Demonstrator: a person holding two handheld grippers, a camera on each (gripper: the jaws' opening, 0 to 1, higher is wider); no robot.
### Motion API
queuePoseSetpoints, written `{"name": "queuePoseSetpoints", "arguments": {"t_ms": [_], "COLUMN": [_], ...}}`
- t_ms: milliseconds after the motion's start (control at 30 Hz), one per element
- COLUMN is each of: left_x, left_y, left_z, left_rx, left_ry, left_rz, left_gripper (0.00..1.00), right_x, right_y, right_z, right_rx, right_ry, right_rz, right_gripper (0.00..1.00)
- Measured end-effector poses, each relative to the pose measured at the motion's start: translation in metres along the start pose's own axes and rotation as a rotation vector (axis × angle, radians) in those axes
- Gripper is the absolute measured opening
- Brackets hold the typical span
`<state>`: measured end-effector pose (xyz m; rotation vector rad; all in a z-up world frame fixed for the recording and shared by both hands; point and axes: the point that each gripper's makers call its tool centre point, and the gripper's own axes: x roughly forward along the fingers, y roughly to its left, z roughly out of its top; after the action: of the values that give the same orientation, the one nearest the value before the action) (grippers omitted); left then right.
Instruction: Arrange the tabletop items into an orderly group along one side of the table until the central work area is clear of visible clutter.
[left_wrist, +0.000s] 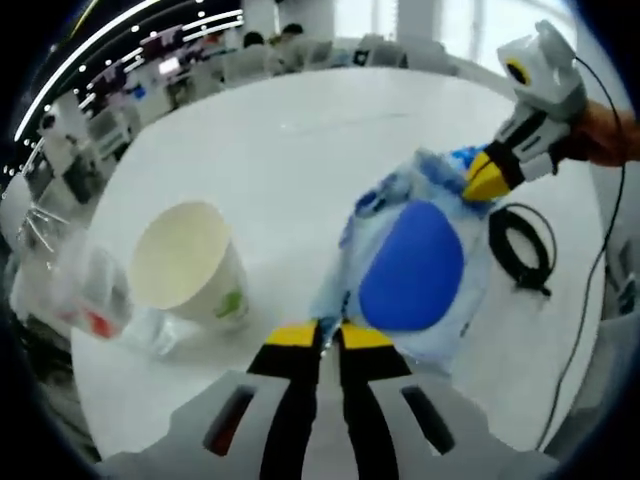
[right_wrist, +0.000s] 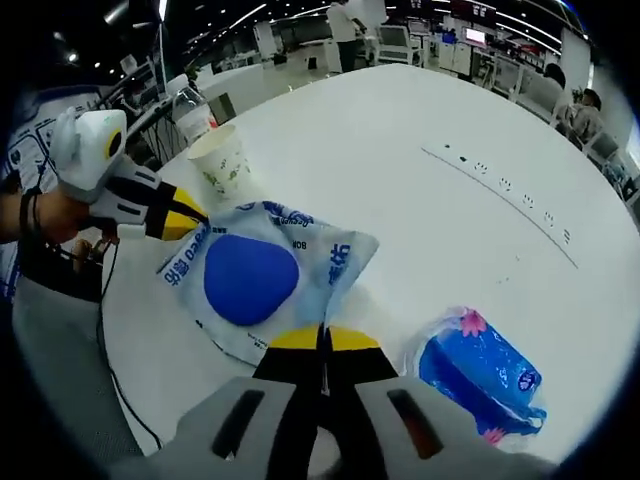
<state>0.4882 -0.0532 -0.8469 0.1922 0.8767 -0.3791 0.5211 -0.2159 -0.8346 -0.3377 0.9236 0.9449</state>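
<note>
A clear wipes pack with a blue oval lid lies flat on the white table. My left gripper is shut on its near edge; in the right gripper view it comes in from the left, pinching a corner. My right gripper is shut on the opposite edge and enters the left gripper view from the right. A paper cup stands upright beside the pack.
Next to the cup is a clear plastic bottle. A coiled black cable lies by the pack. A blue tissue packet lies near the table edge. A hand holds the left gripper.
</note>
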Motion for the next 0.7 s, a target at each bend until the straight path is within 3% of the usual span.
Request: {"name": "queuePoseSetpoints", "arguments": {"t_ms": [200, 300, 500, 600, 700], "left_x": [-0.005, -0.008, -0.012, -0.016, -0.019], "left_y": [0.004, 0.004, 0.002, -0.002, -0.002], "left_z": [0.002, 0.000, -0.008, -0.009, -0.012], "left_rx": [-0.006, -0.113, -0.203, -0.316, -0.348], "left_ry": [-0.009, -0.031, -0.045, -0.073, -0.082], "left_rz": [-0.018, -0.042, -0.056, -0.084, -0.086], "left_gripper": [0.13, 0.17, 0.20, 0.22, 0.24], "right_x": [0.000, 0.000, 0.001, 0.002, 0.003], "right_y": [-0.007, -0.009, -0.007, -0.008, -0.008], "right_z": [-0.006, -0.008, -0.010, -0.009, -0.010], "right_rx": [0.026, 0.037, 0.046, 0.047, 0.047], "right_ry": [0.006, 0.006, 0.009, 0.007, 0.013], "right_rz": [-0.011, -0.015, -0.013, -0.013, -0.015], "right_gripper": [0.00, 0.00, 0.00, 0.00, 0.00]}}
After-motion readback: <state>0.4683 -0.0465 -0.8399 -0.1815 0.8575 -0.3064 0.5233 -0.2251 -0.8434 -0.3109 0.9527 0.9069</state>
